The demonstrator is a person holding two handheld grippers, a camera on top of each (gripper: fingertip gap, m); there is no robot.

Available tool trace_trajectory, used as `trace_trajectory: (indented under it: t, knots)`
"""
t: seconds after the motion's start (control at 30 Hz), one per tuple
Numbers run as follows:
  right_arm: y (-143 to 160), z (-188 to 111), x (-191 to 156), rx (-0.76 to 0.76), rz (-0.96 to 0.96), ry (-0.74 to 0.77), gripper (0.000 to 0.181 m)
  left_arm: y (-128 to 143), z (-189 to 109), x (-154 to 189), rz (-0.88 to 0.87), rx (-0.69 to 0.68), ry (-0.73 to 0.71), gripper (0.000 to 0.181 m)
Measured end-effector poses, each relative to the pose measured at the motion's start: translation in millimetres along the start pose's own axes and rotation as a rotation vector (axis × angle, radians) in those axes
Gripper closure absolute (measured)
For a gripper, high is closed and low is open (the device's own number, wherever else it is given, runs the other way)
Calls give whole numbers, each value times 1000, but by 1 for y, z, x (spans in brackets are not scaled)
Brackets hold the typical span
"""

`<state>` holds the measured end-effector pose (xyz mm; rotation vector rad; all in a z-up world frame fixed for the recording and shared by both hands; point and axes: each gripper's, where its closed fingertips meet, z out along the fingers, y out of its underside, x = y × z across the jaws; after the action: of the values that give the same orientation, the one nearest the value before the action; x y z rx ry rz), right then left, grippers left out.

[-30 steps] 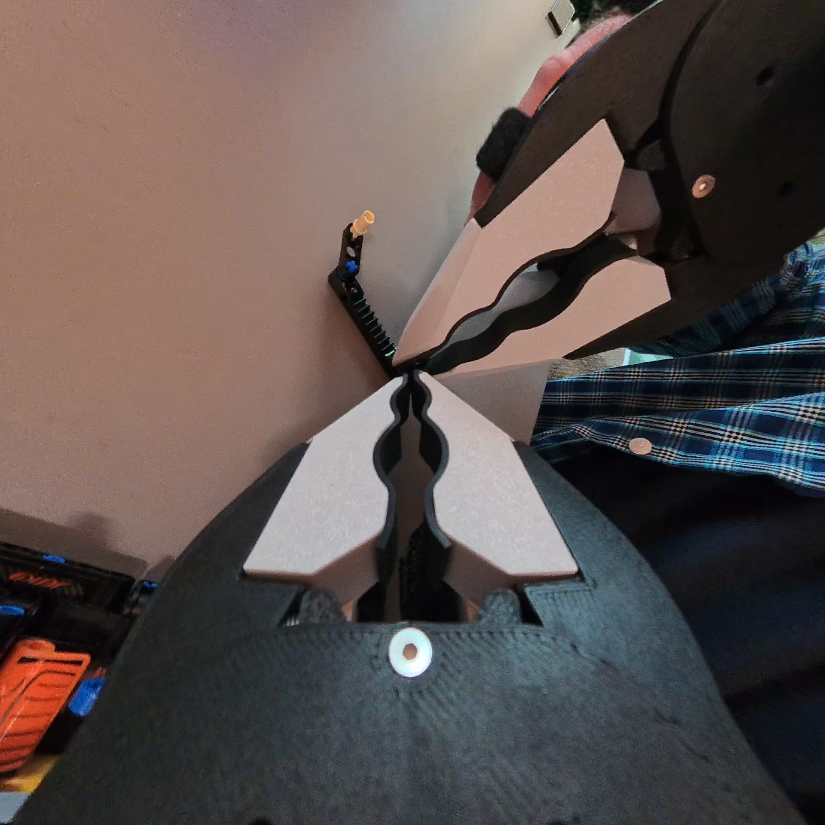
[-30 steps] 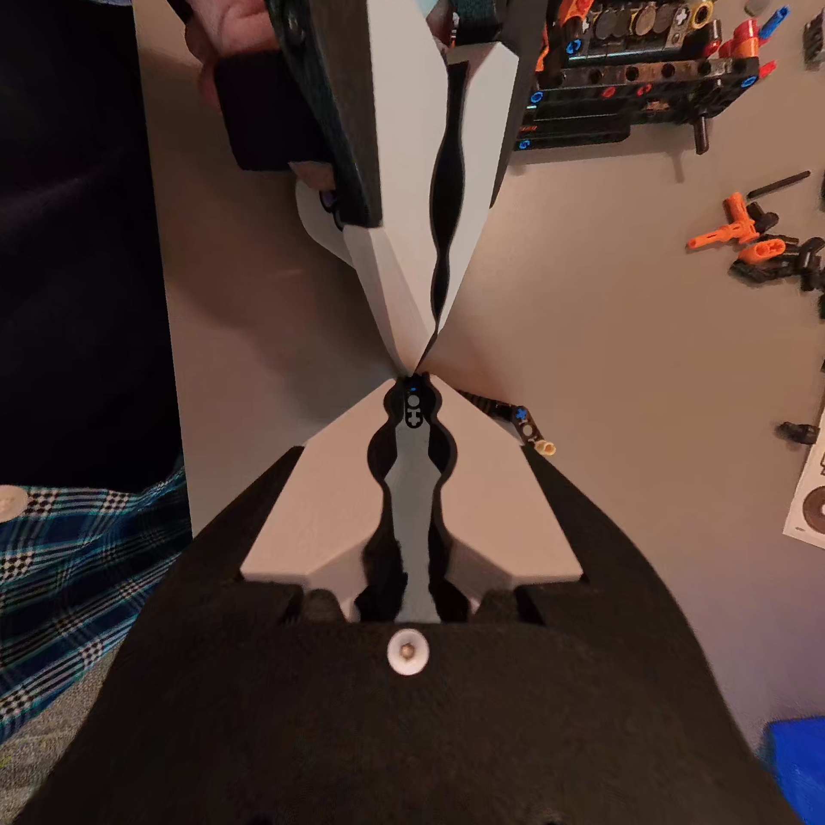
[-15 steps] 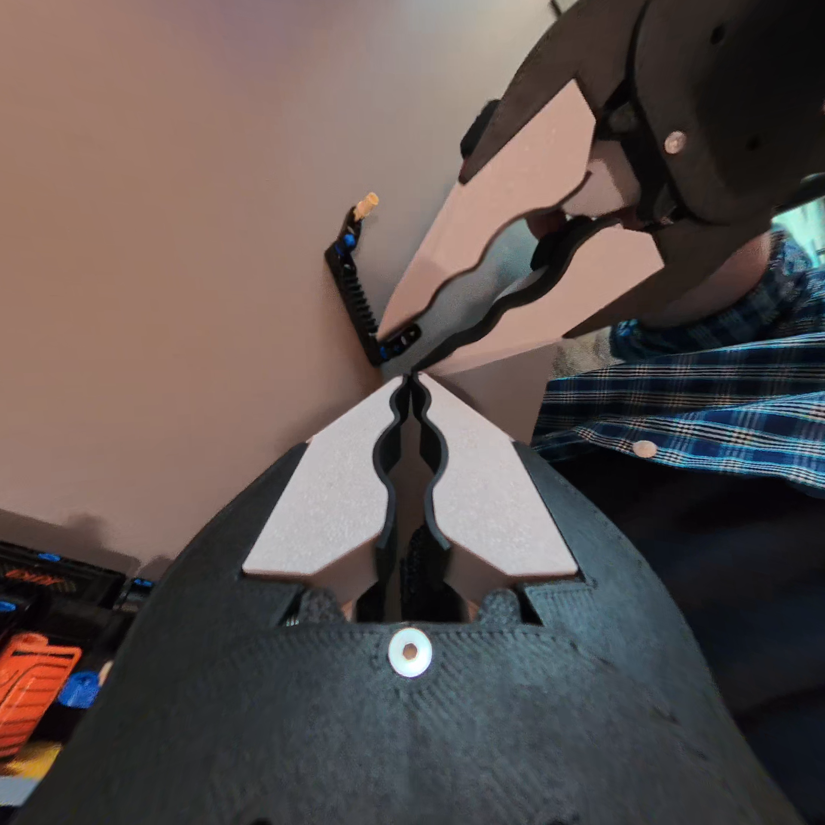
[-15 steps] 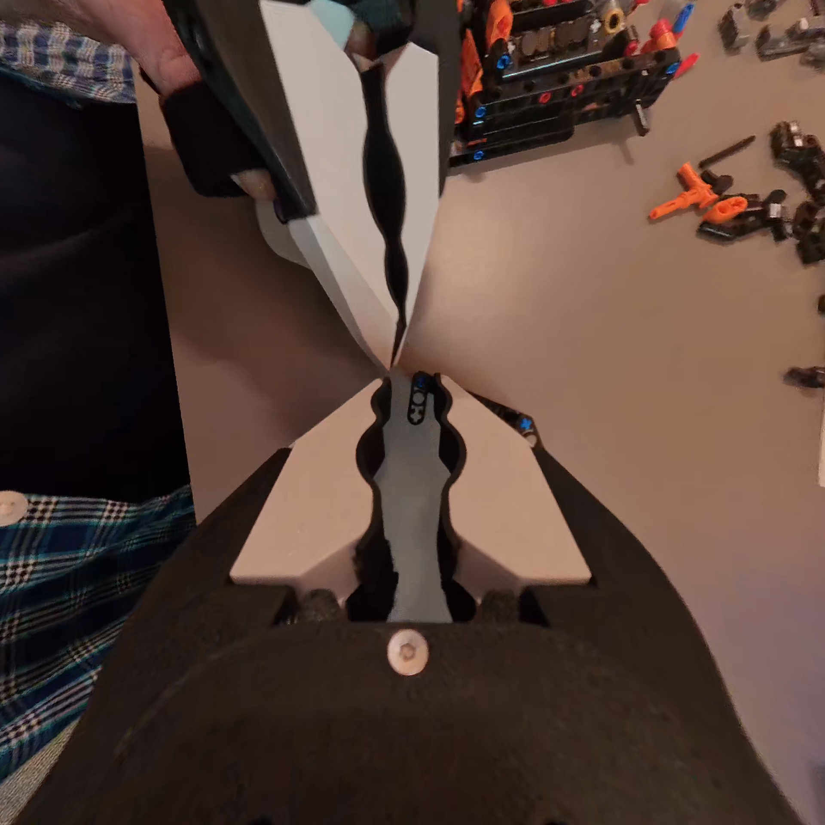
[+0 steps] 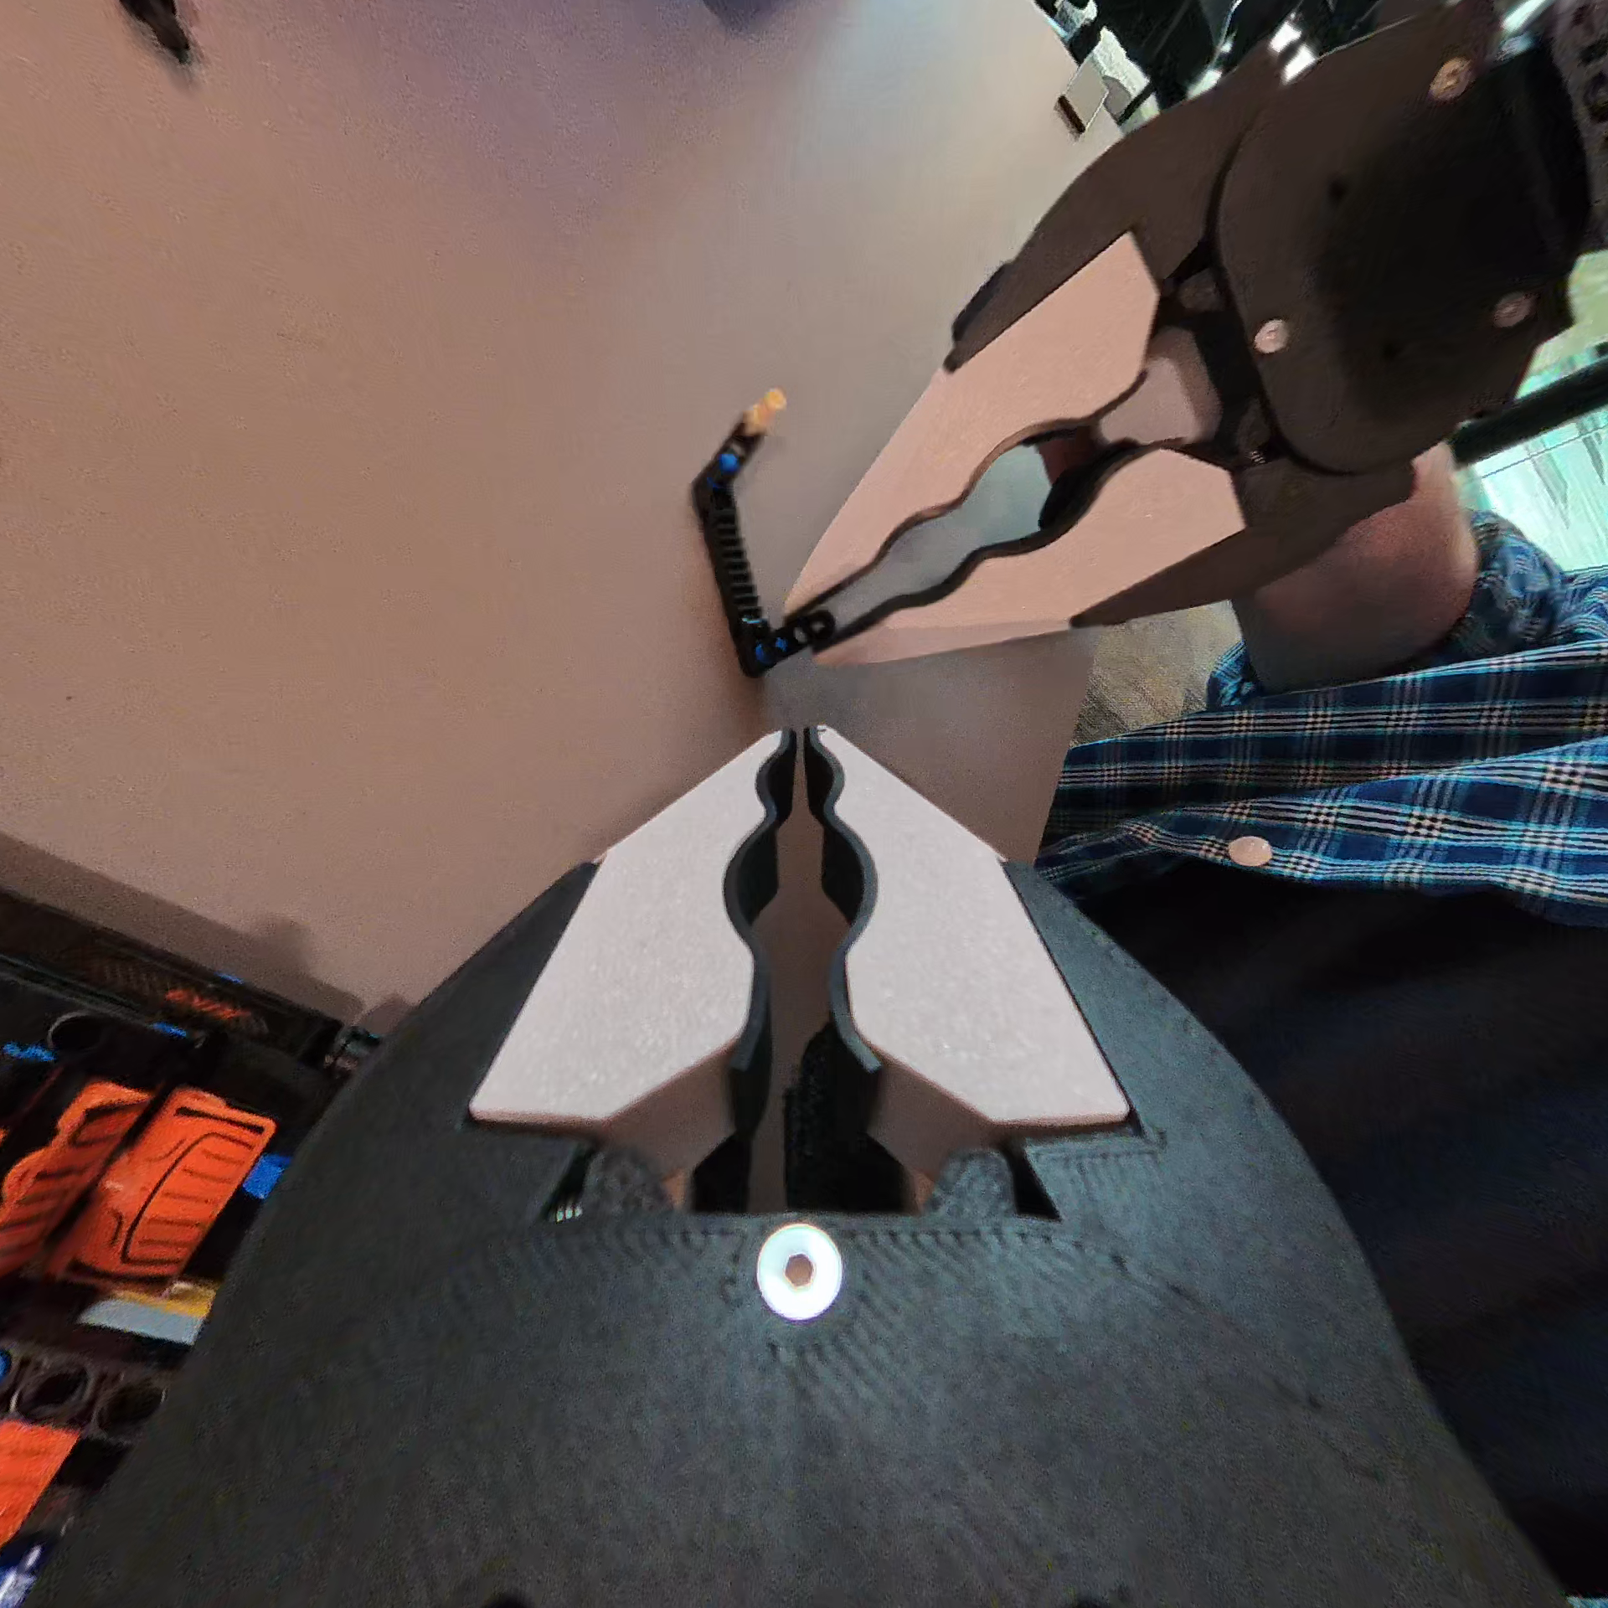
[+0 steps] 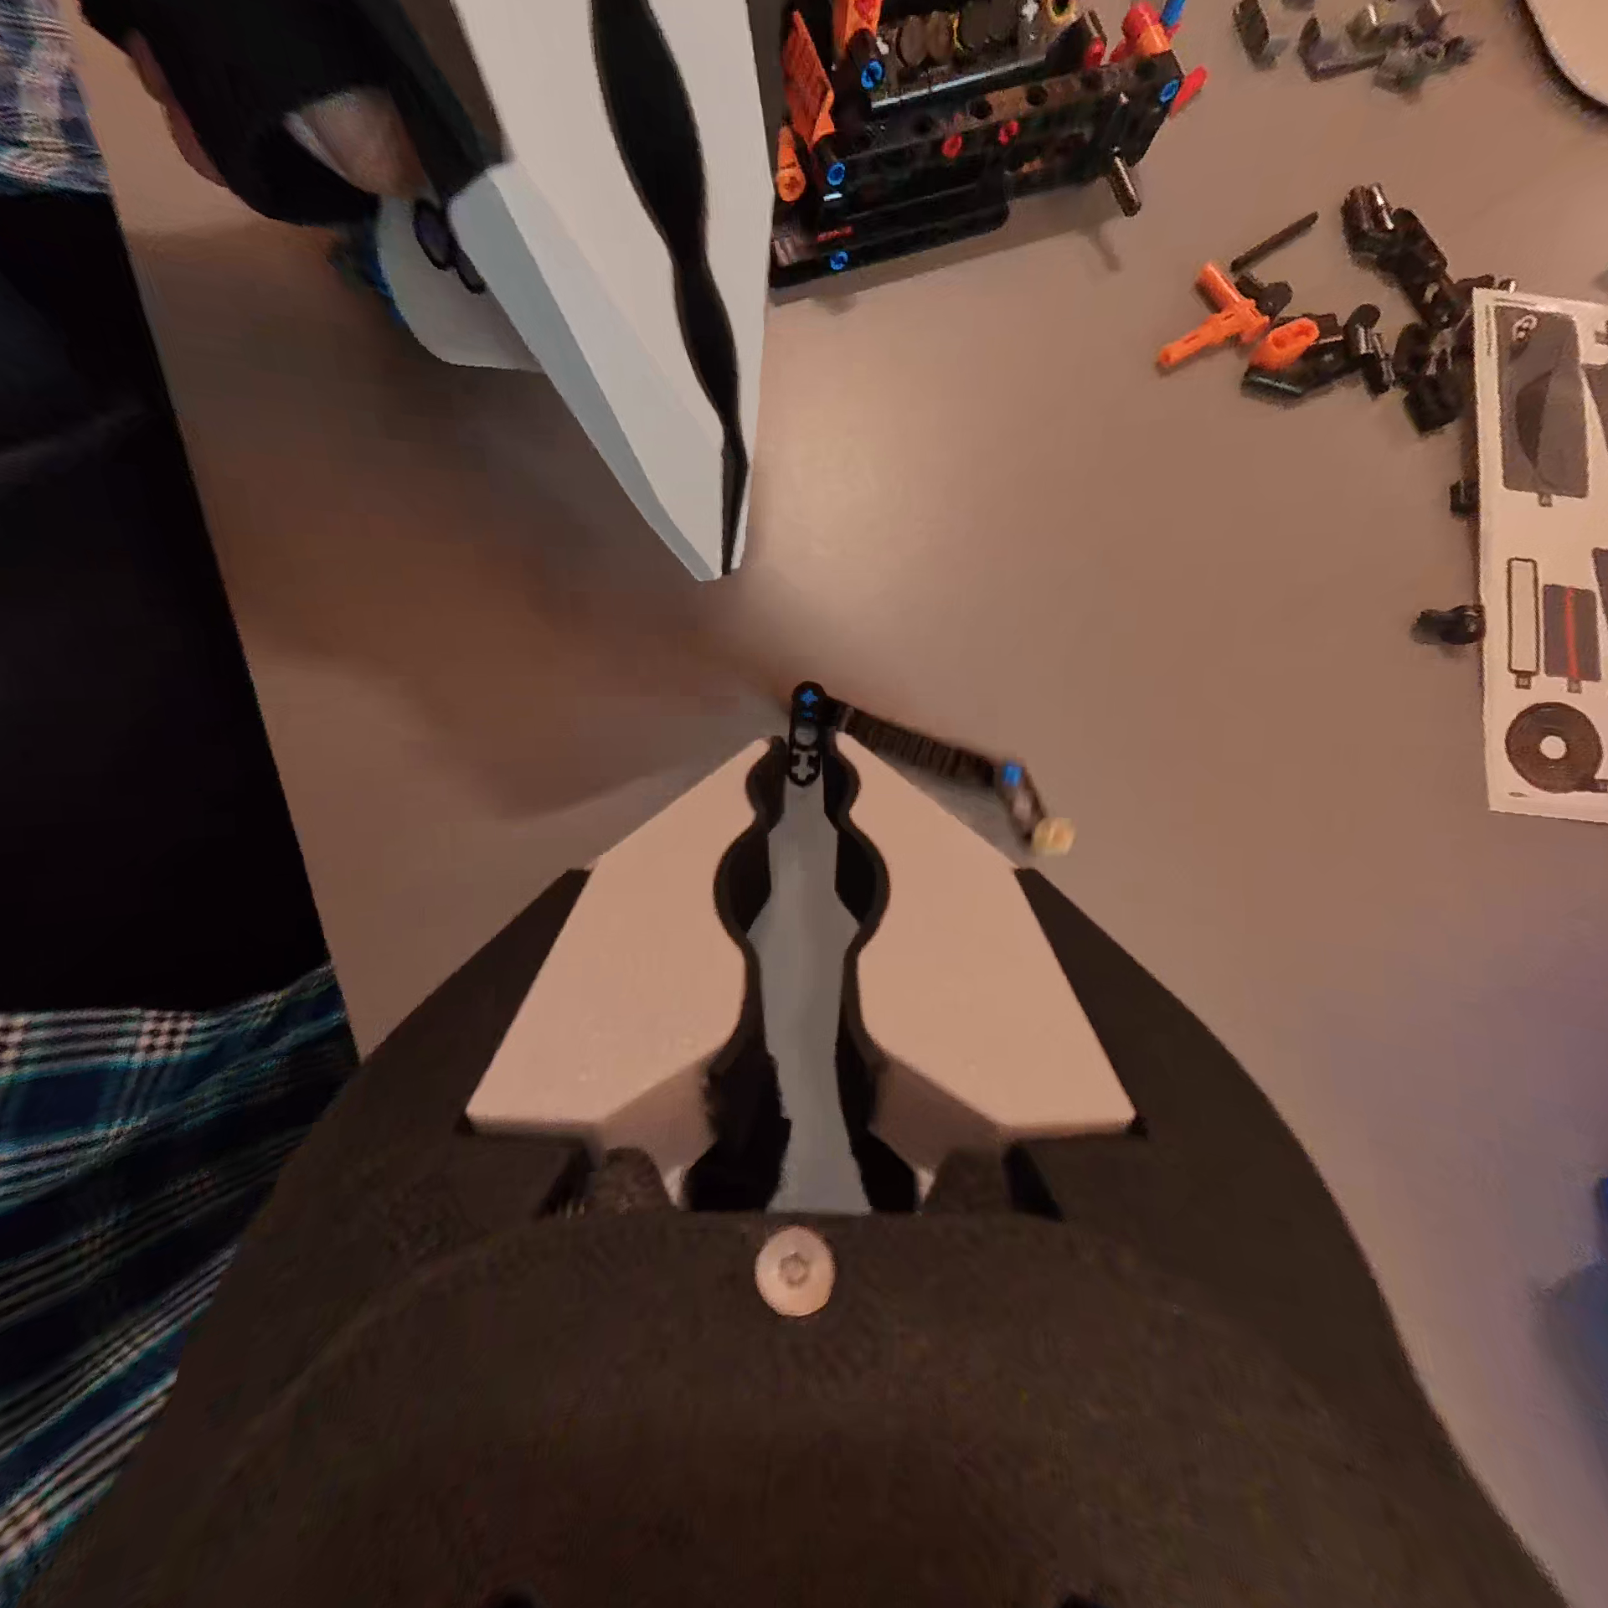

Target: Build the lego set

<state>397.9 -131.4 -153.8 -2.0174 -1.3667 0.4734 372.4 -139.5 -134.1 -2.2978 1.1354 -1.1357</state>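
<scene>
My right gripper (image 6: 805, 757) is shut on the end of a black toothed rack piece (image 6: 914, 753) with blue pins and a tan pin at its far end, held above the tan table (image 6: 1044, 539). In the left wrist view the same piece (image 5: 735, 557) hangs from the right gripper (image 5: 805, 631) at upper right. My left gripper (image 5: 799, 735) is shut and empty, a short way below the piece and not touching it. It shows in the right wrist view (image 6: 726, 557) at the top, pointing down.
A partly built black and orange model (image 6: 957, 130) stands at the back. Loose orange and black parts (image 6: 1305, 331) and a sticker sheet (image 6: 1540, 557) lie to the right. Orange panels (image 5: 130, 1192) show at lower left. A person's plaid shirt (image 5: 1349, 783) is close by. There is about 4 cm between the tips of the two grippers.
The two grippers have drawn apart. My left gripper tip no longer touches the rack piece. My right gripper has kept the piece and moved it up and away.
</scene>
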Motion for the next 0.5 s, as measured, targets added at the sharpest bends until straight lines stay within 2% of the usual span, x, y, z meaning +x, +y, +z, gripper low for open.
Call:
trace_trajectory:
  t: [0.13,0.3,0.43,0.5]
  knots:
    - [-9,-3,-3,48,-26,0,177,-6,-10,1,10,56,-15,174]
    - [-59,-37,-16,305,-92,-67,177,-26,-40,8,7,211,21,160]
    - [-98,-57,-27,445,-176,-150,177,-47,-74,31,-128,387,322,143]
    - [-114,-62,-37,503,-240,-213,177,-52,-90,36,-191,453,442,144]
